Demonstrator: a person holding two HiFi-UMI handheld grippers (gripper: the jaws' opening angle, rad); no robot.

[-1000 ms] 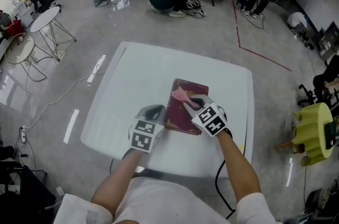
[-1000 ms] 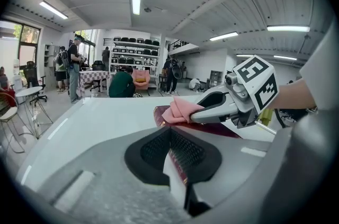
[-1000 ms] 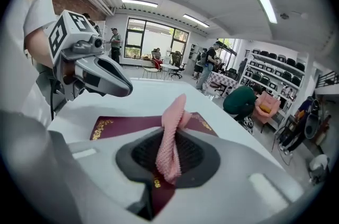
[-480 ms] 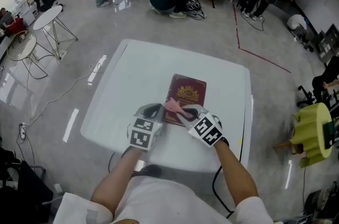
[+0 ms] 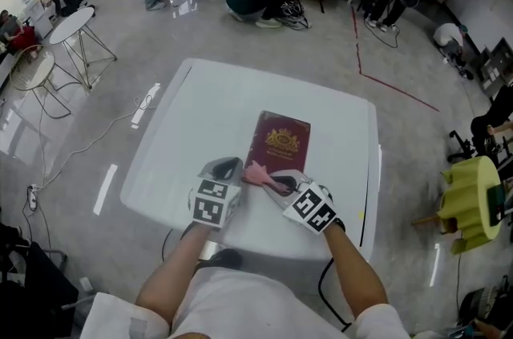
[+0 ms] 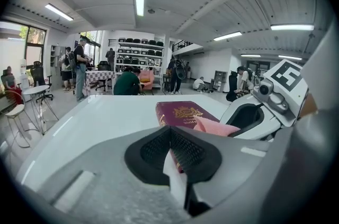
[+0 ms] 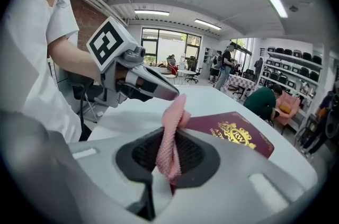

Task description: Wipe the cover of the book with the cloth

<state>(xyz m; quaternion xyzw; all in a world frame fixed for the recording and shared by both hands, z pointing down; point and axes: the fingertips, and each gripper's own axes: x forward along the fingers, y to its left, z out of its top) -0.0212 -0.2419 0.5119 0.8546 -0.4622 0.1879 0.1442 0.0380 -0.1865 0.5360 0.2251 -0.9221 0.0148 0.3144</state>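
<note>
White table (image 5: 200, 113) bearing a maroon book (image 5: 271, 159), closed, flat, cover up. Left gripper (image 5: 228, 168) pressed together on nothing, just beside the book's near left corner. Right gripper (image 5: 276, 183) clamped on the pink cloth (image 5: 256, 171). Cloth drawn back within 1 second from the cover's far part to its near edge, baring the gold crest (image 5: 282, 139). Probably 1 wiping stroke completed, with more likely needed.

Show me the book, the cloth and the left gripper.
book (image 5: 282, 139), head view, middle of its maroon cover.
cloth (image 7: 170, 141), right gripper view, the pink fold between the jaws.
left gripper (image 5: 230, 167), head view, its jaw tips beside the book's near corner.
</note>
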